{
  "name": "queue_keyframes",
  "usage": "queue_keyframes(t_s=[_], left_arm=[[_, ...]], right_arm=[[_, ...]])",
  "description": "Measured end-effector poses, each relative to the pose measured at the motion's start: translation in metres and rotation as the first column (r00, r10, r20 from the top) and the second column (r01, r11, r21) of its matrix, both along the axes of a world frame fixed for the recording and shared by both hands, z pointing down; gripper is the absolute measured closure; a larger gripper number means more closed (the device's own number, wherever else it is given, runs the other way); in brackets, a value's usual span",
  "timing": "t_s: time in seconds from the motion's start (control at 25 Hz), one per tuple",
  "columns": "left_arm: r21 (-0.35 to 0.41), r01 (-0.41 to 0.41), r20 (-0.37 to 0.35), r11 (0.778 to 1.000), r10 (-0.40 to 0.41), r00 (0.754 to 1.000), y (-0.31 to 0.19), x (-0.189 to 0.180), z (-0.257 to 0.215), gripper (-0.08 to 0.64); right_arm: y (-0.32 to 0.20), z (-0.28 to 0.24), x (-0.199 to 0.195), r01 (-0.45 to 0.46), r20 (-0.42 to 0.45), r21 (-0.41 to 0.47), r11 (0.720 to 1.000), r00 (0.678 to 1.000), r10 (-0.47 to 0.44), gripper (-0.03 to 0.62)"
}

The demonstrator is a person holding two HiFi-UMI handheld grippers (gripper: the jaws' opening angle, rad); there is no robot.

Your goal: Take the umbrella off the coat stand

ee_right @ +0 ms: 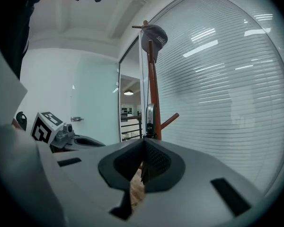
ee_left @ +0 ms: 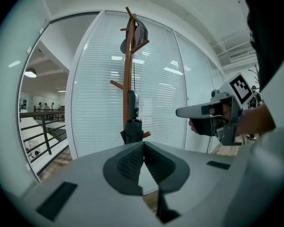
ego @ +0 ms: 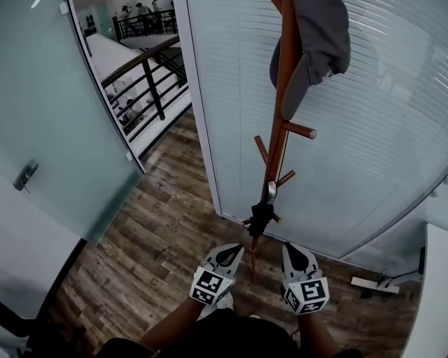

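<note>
Umbrella (ego: 260,219) is a black folding type, collapsed. It hangs low on the wooden coat stand (ego: 285,73), close against the post by the lower pegs, with its grey handle (ego: 270,192) above the bundled canopy. I can't tell what hooks it on, a strap or the handle itself.

Handling, my guess: light and short, so an easy one-gripper load. The canopy is soft fabric over thin ribs, so it will squash and slide under the pads, and it could swing once free. The handle looks rigid and smooth, maybe a bit slippery. Best hold is across the handle, or the neck right under it, then up and away from the peg. The stand looks slim and may rock if I drag sideways, and there's a grey cap (ego: 319,28) on top that could drop.

Left gripper (ego: 235,249): pads pressed together, nothing between them. Right gripper (ego: 289,246): also closed flat and empty. Both need to open before any grab.

Pose: both hands are side by side in front of me, low in the head view. The left is just left of the post line and the right just right of it, marker cubes up. Both point roughly level with a slight dip toward the stand. The umbrella sits dead ahead in the left gripper view. Both grippers are short of it, with no contact.
</note>
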State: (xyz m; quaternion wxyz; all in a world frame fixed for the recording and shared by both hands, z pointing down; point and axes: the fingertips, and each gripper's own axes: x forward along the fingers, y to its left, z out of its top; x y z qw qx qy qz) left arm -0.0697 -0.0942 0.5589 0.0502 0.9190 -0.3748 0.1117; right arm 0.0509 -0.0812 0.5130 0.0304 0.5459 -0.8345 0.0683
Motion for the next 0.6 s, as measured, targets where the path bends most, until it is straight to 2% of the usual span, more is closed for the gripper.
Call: queue_keyframes(t_s=[0.16,0.36,0.6], left_arm=[[-0.014,-0.043,0.043,0.999,0.044,0.998,-0.023,0.006,0.012,0.548],[-0.051,-0.054,0.085,0.997,0.058,0.995,-0.043,0.005,0.03,0.548],[-0.068,-0.096,0.1,0.993,0.103,0.99,-0.056,0.005,0.037,0.548]], right_arm=[[-0.024,-0.004,-0.005,-0.027,-0.006,0.015,1.0,1.0,0.027,0.586],[-0.038,0.013,-0.011,-0.065,-0.018,-0.025,0.998,0.998,0.065,0.586],[-0.041,0.026,-0.013,-0.113,-0.03,-0.043,0.993,0.993,0.112,0.586]])
